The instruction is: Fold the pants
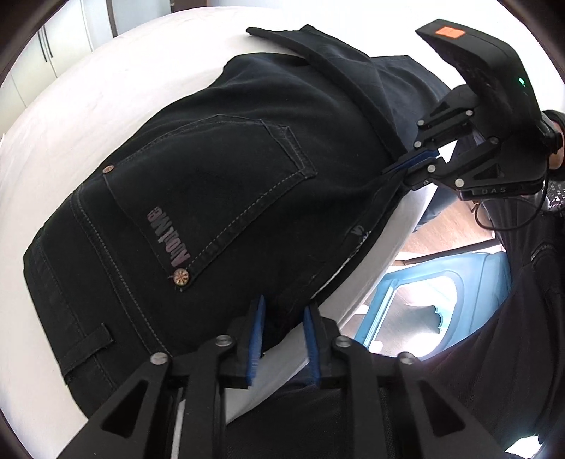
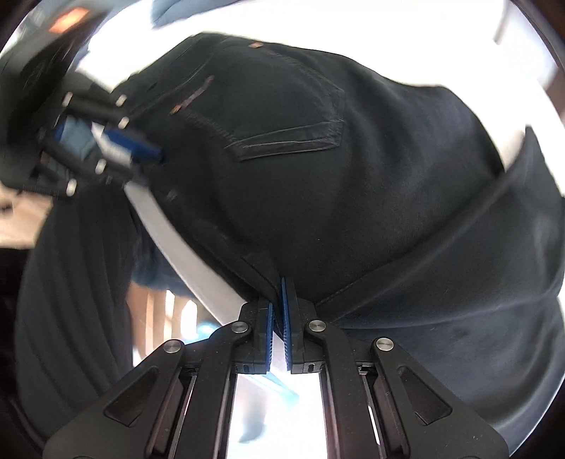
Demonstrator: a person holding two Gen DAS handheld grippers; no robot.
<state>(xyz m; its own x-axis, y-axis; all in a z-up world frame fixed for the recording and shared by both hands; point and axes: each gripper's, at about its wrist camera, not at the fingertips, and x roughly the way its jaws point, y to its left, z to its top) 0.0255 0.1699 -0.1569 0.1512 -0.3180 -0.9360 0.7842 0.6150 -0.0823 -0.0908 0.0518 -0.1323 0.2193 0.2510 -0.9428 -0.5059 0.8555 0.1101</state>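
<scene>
My left gripper (image 1: 282, 314) is a matte black linkage of flat plastic arms pinned with round silver screws, ending in two ribbed blue rubber finger pads (image 1: 256, 335). My right gripper (image 2: 278, 293) is built the same, and from the left view I see its black housing (image 1: 494, 70) carrying an orange rectangular sticker (image 1: 450, 32), a small green light (image 1: 522, 82), pale "DAS" lettering and a thin black cable (image 1: 508, 220) looping off its rear. Behind it I see a little bare skin of my right hand (image 1: 556, 159) and my dark ribbed sleeve (image 1: 522, 282).

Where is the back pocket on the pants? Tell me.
In the left wrist view the back pocket sits mid-frame on the black pants, lying on the white table, left of the right hand-held gripper.
</scene>
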